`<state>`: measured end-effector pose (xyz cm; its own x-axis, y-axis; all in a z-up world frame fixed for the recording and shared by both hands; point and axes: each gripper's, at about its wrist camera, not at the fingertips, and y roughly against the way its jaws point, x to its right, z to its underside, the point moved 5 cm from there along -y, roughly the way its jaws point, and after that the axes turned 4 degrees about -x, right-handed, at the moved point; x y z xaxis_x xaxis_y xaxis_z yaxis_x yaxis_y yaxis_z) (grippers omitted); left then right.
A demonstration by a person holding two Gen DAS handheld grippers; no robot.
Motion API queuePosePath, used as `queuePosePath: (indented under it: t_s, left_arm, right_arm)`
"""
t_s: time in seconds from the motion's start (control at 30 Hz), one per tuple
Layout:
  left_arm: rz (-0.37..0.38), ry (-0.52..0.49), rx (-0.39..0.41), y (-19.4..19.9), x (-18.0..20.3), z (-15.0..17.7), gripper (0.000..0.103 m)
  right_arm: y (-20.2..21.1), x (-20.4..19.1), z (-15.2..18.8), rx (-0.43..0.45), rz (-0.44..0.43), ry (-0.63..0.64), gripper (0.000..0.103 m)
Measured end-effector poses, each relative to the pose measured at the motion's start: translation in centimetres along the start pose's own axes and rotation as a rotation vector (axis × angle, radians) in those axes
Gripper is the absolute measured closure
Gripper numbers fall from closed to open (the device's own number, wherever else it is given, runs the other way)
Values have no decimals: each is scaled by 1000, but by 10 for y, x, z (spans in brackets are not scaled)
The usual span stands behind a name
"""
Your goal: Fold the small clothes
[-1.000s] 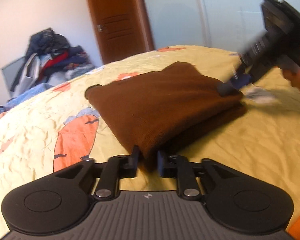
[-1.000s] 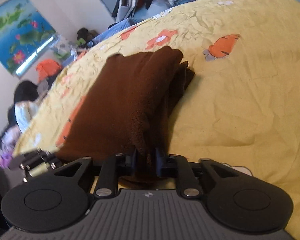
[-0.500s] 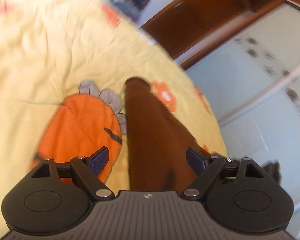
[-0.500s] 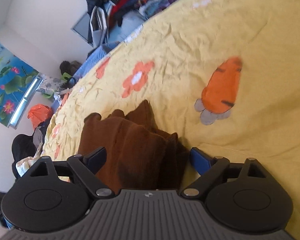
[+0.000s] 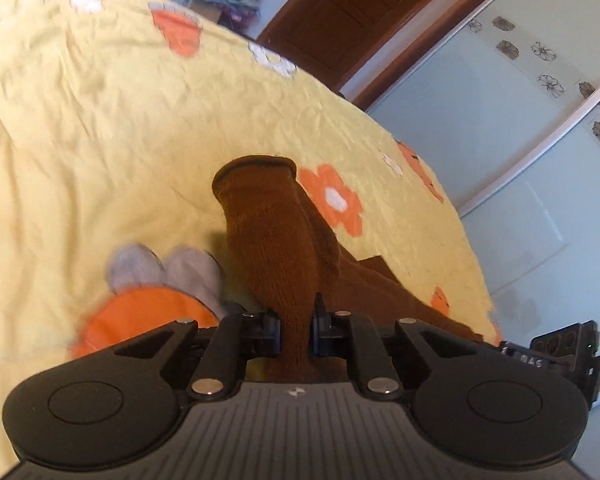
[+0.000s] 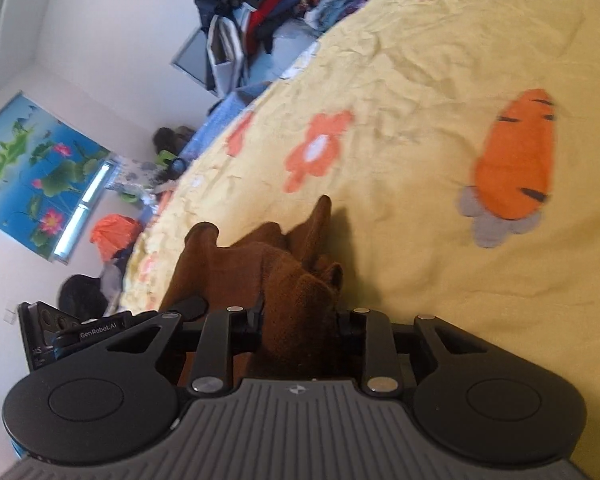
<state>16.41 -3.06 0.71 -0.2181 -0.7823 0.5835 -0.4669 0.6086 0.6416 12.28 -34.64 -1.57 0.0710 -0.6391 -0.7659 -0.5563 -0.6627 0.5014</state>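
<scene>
Crumpled yellow bedsheet (image 6: 440, 60) printed with orange carrots and flowers; brown wooden door (image 5: 364, 12) beside pale frosted-glass wardrobe panels (image 5: 480, 120); heaped clothes pile (image 6: 260, 12) against white wall; blue lotus poster (image 6: 32, 176).

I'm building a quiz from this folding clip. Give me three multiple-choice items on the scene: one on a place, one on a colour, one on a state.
1. Where does the garment lie?
A. on a wooden floor
B. on a yellow bedspread
C. in a basket

2. What colour is the garment?
A. brown
B. white
C. green

3. What is the left gripper doing?
A. hanging wide open over bare sheet
B. holding a hanger
C. closing on the garment

Key: 1 B, the brown knit garment rests on the yellow bedspread printed with carrots and flowers. 2 A, both wrist views show it brown. 3 C, the left gripper has knit fabric pinched between its closing jaws; the right gripper likewise closes on a bunch of the fabric.
</scene>
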Motion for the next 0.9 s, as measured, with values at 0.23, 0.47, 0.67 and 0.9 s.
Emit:
queuePosePath:
  t_s: [0.23, 0.47, 0.67, 0.9]
  left_arm:
    - [-176, -34, 14, 17, -42, -40, 84]
    - [75, 192, 13, 68, -61, 49, 26]
    - [115, 205, 8, 63, -41, 99, 28]
    - [10, 104, -58, 75, -33, 107, 84]
  right_arm:
    - [-54, -32, -13, 37, 3, 11, 57]
    - [-16, -33, 24, 55, 37, 42, 17]
    - [0, -46, 64, -86, 11, 101, 22]
    - [-11, -56, 95, -205, 32, 218, 76]
